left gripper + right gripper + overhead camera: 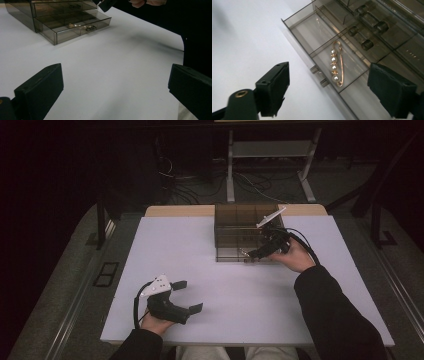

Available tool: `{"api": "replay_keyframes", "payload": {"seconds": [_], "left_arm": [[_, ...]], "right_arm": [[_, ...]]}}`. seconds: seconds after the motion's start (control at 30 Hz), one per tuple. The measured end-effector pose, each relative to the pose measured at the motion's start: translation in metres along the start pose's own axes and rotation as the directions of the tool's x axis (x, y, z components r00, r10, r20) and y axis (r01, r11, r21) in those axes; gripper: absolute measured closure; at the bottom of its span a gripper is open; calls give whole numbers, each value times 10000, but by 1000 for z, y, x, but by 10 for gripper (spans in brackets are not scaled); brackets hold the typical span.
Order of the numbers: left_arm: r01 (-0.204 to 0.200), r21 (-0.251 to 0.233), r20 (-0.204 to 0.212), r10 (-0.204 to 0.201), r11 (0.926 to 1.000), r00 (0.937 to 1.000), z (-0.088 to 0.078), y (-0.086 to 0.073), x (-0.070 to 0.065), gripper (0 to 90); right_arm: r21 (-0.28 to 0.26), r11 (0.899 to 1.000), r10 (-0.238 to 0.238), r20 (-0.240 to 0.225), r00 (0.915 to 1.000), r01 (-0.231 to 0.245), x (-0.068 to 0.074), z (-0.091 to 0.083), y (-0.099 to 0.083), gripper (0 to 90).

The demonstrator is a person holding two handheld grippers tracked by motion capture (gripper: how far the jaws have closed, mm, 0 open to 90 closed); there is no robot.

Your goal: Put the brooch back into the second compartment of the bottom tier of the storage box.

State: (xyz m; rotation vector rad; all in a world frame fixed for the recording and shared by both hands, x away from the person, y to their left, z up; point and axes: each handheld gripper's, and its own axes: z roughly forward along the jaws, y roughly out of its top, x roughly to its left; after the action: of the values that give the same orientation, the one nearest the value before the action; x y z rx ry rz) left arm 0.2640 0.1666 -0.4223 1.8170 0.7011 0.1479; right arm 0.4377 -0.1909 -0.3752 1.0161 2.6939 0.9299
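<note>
Pin (337, 65) with pearls lies in the pulled-out drawer (319, 32) of the organizer (235, 227). Right gripper (328, 90) hovers over it, jaws spread, empty. Left gripper (187, 296) rests near left, released.

Dim lab: white table (200, 270), floor cables (200, 190), metal stand legs (230, 170).

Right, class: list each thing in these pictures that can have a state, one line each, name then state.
Smoked clear plastic drawer box: bottom drawer pulled out, open.
Gold pin with four white pearls: lying flat in the open drawer's middle compartment, ungripped.
Left gripper: open, empty, over the white table.
Right gripper: open, empty, at the drawer.
</note>
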Motion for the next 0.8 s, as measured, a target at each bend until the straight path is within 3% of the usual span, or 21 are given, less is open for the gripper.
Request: {"api": "replay_keyframes", "payload": {"seconds": [0.17,0.23,0.8], "left_arm": [[-19,16,70,19,10000,10000,1,0,-1,0],[-19,12,86,19,10000,10000,1,0,-1,0],[15,-13,84,-15,10000,10000,1,0,0,0]], "right_arm": [[-210,9997,111,295,9995,-105,5,-9,-7,86],[-285,9993,258,326,9991,-248,6,-12,-11,2],[-851,9944,641,107,9979,-629,19,-38,-47,4]]}}
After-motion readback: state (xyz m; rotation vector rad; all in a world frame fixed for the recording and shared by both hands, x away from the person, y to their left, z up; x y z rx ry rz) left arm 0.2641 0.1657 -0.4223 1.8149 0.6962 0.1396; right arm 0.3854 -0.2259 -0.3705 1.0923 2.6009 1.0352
